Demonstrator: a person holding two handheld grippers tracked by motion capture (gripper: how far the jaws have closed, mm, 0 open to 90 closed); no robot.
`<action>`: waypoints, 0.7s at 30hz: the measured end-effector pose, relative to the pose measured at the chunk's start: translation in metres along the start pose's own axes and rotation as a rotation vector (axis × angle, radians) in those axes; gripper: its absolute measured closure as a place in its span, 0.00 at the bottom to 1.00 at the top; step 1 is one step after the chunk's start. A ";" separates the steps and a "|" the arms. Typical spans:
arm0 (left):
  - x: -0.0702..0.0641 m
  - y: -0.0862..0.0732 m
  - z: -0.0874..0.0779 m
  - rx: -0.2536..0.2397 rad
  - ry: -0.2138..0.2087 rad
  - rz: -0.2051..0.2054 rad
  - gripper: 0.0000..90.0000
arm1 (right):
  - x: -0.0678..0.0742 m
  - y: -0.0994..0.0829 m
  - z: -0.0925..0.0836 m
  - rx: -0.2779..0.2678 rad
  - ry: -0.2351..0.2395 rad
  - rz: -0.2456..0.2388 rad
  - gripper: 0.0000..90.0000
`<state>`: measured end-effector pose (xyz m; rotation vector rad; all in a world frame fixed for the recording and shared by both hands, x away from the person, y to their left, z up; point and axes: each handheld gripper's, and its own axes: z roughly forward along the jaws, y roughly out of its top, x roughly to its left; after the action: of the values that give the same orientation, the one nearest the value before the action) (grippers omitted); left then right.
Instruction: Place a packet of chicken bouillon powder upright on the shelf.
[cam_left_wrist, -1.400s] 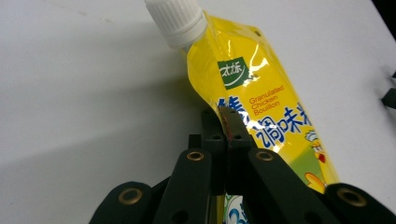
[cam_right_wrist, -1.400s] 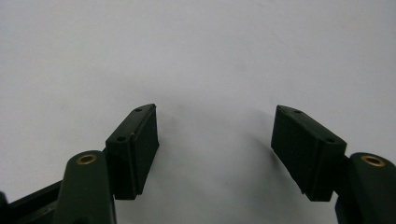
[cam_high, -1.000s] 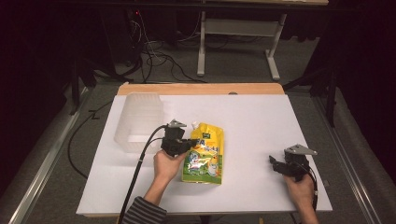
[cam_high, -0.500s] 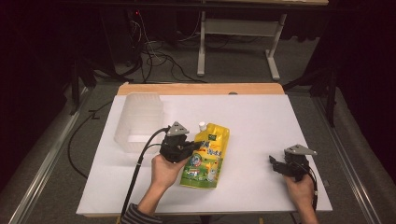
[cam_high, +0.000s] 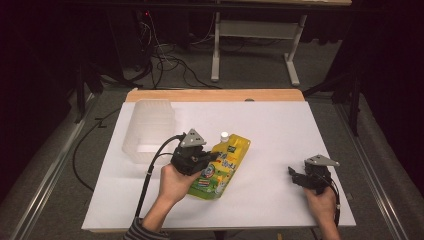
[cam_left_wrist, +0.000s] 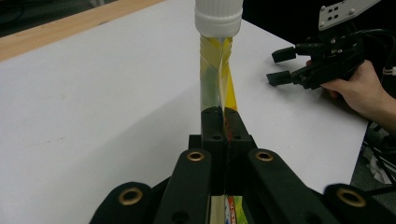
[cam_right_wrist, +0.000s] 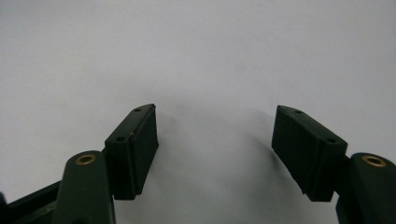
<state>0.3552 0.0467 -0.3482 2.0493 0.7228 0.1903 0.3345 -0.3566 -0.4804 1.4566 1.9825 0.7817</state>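
A yellow and green spouted pouch (cam_high: 221, 165) with a white cap (cam_high: 224, 135) lies slanted on the white table (cam_high: 270, 125) near the middle. My left gripper (cam_high: 212, 156) is shut on the pouch's left edge. In the left gripper view the jaws pinch the pouch's thin edge (cam_left_wrist: 219, 88) and the white cap (cam_left_wrist: 218, 17) rises above them. My right gripper (cam_high: 292, 175) rests at the right of the table, open, with bare white tabletop between its fingers (cam_right_wrist: 135, 144). That gripper (cam_left_wrist: 285, 65) is also seen across the table from the left one.
A clear plastic container (cam_high: 149, 127) stands at the table's left, just behind my left hand. A wooden strip (cam_high: 215, 95) runs along the far edge. Cables and a metal stand (cam_high: 250, 45) lie on the floor beyond.
The left gripper has dragged the pouch, turning it so the cap end swung right and the pouch slants more. The right gripper has stayed still.
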 end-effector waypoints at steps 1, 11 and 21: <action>0.000 0.000 -0.001 -0.002 0.002 0.000 1.00 | 0.000 0.000 0.000 0.000 0.003 0.000 0.35; 0.006 0.006 -0.017 -0.024 0.029 0.006 1.00 | 0.000 0.000 0.000 0.001 0.004 0.001 0.35; 0.017 0.012 -0.033 -0.046 0.046 0.008 1.00 | 0.000 0.000 0.000 0.000 0.003 -0.001 0.35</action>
<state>0.3607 0.0757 -0.3226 2.0097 0.7326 0.2574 0.3346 -0.3568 -0.4804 1.4555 1.9848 0.7840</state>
